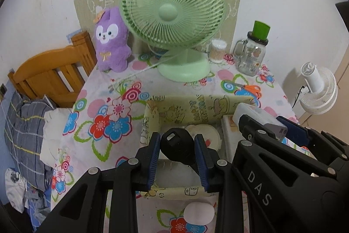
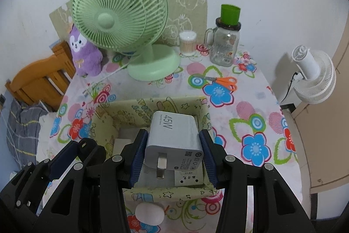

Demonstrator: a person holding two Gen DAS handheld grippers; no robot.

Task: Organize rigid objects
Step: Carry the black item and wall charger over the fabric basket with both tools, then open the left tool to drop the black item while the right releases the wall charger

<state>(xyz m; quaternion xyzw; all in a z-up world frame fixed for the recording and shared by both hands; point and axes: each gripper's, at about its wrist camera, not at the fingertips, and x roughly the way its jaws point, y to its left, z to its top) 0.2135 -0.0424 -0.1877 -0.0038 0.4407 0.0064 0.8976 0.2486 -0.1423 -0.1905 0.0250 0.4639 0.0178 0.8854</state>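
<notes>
Left gripper (image 1: 177,156): angled down over the near-left part of the yellow box (image 1: 196,109), jaws narrow and clamped on a black plug (image 1: 177,146) (blue pads pressed on both its sides).
Black plug: held above the box interior, rounded head towards the far wall, long axis running along the fingers; a small pale slot shows on its top face.
Right gripper (image 2: 173,153): just beside the left one, also tilted down over the box, jaws closed on a white charger (image 2: 174,137).
White charger: hangs over the right half of the box, long axis along the fingers, metal prongs facing back towards the camera, "45W" print on the upper face.
Yellow box: cartoon-print walls, sits on the flowered tablecloth (image 2: 253,123) near the front edge; pale flat items lie inside (can't tell what they are).
White oval thing (image 2: 149,212): on the cloth just in front of the box.
Scissors (image 2: 224,81): orange handles, beyond the box to the right, blades pointing left.
Green fan (image 1: 173,12): upright at the back, facing the cameras.
Purple plush toy (image 1: 111,40): left of the fan.
Cotton swab tub (image 2: 187,40), glass jar (image 2: 225,45): right of the fan, by the wall.
</notes>
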